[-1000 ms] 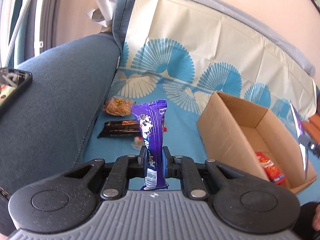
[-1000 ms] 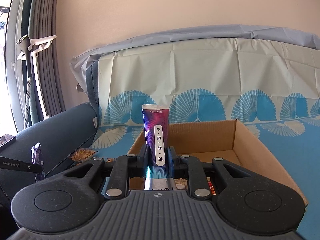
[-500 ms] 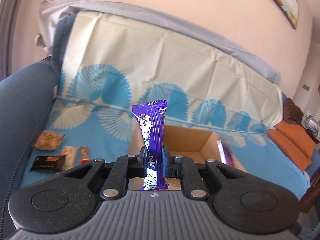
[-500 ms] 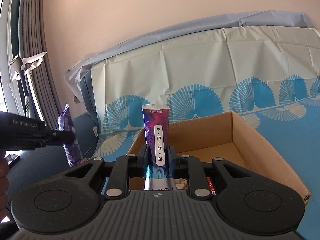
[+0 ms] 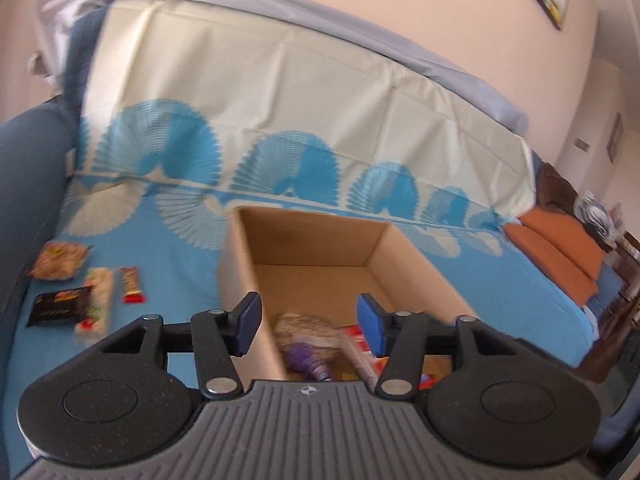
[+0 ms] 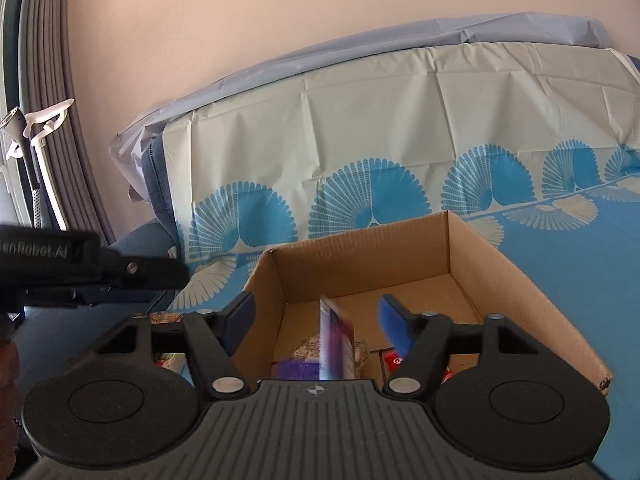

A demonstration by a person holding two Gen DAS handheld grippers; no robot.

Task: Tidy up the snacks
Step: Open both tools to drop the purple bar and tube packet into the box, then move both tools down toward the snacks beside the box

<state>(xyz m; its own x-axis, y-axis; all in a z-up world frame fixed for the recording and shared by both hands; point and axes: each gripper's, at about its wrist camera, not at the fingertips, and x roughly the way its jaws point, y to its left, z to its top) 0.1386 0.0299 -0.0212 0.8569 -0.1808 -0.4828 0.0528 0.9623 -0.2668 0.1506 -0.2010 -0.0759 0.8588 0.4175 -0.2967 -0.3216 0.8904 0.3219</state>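
A cardboard box (image 5: 416, 264) stands on the blue sheet; it also shows in the right wrist view (image 6: 520, 272). My left gripper (image 5: 310, 322) is open above the box's near left corner. The purple bar (image 5: 310, 362) lies blurred inside the box among other wrappers. My right gripper (image 6: 318, 320) is open over the box. The purple and white packet (image 6: 336, 344) is between its jaws, free of them and blurred, over the box floor. The left gripper's body (image 6: 88, 268) shows at the left of the right wrist view.
Several snacks lie on the sheet left of the box: a black packet (image 5: 60, 306), a pale bar (image 5: 98, 292), a small red bar (image 5: 131, 285) and a nut bag (image 5: 60, 260). The dark blue sofa arm (image 5: 28, 176) is at far left. Orange cushions (image 5: 560, 244) are at right.
Both grippers have opened over the box. The purple bar has left the left gripper and lies in the box. The packet has left the right gripper's jaws.
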